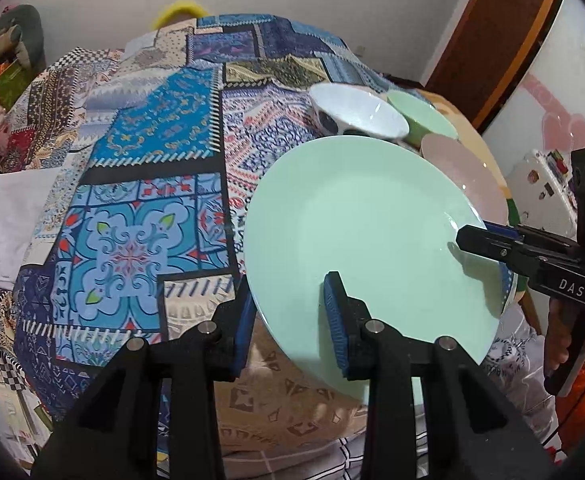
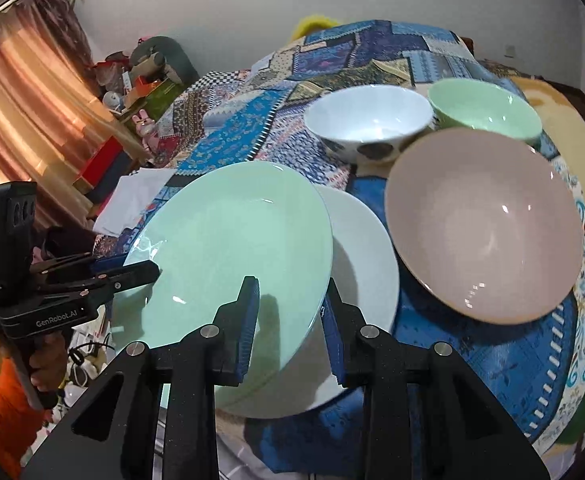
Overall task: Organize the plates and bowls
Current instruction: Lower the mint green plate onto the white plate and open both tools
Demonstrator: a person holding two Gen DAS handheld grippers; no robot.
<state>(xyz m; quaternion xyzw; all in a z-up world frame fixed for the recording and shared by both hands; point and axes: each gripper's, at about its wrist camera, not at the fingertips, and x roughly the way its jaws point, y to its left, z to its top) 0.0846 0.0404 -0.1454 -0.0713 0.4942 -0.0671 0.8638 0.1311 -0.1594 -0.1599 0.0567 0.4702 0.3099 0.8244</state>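
In the left wrist view, the left hand-held gripper pinches the near rim of the round pale green glazed plate, one finger above and one below, while the right hand-held gripper grips the same plate at its right rim. Behind the green plate stand a white bowl with dark spots, a green bowl and a pink bowl on the patchwork cloth. In the right wrist view, the right hand-held gripper clamps the green plate edge; this plate is tilted, partly above a white round plate. The left hand-held gripper holds the green plate's left rim. To the right of it lies the pink bowl, behind it the white bowl and the green bowl.
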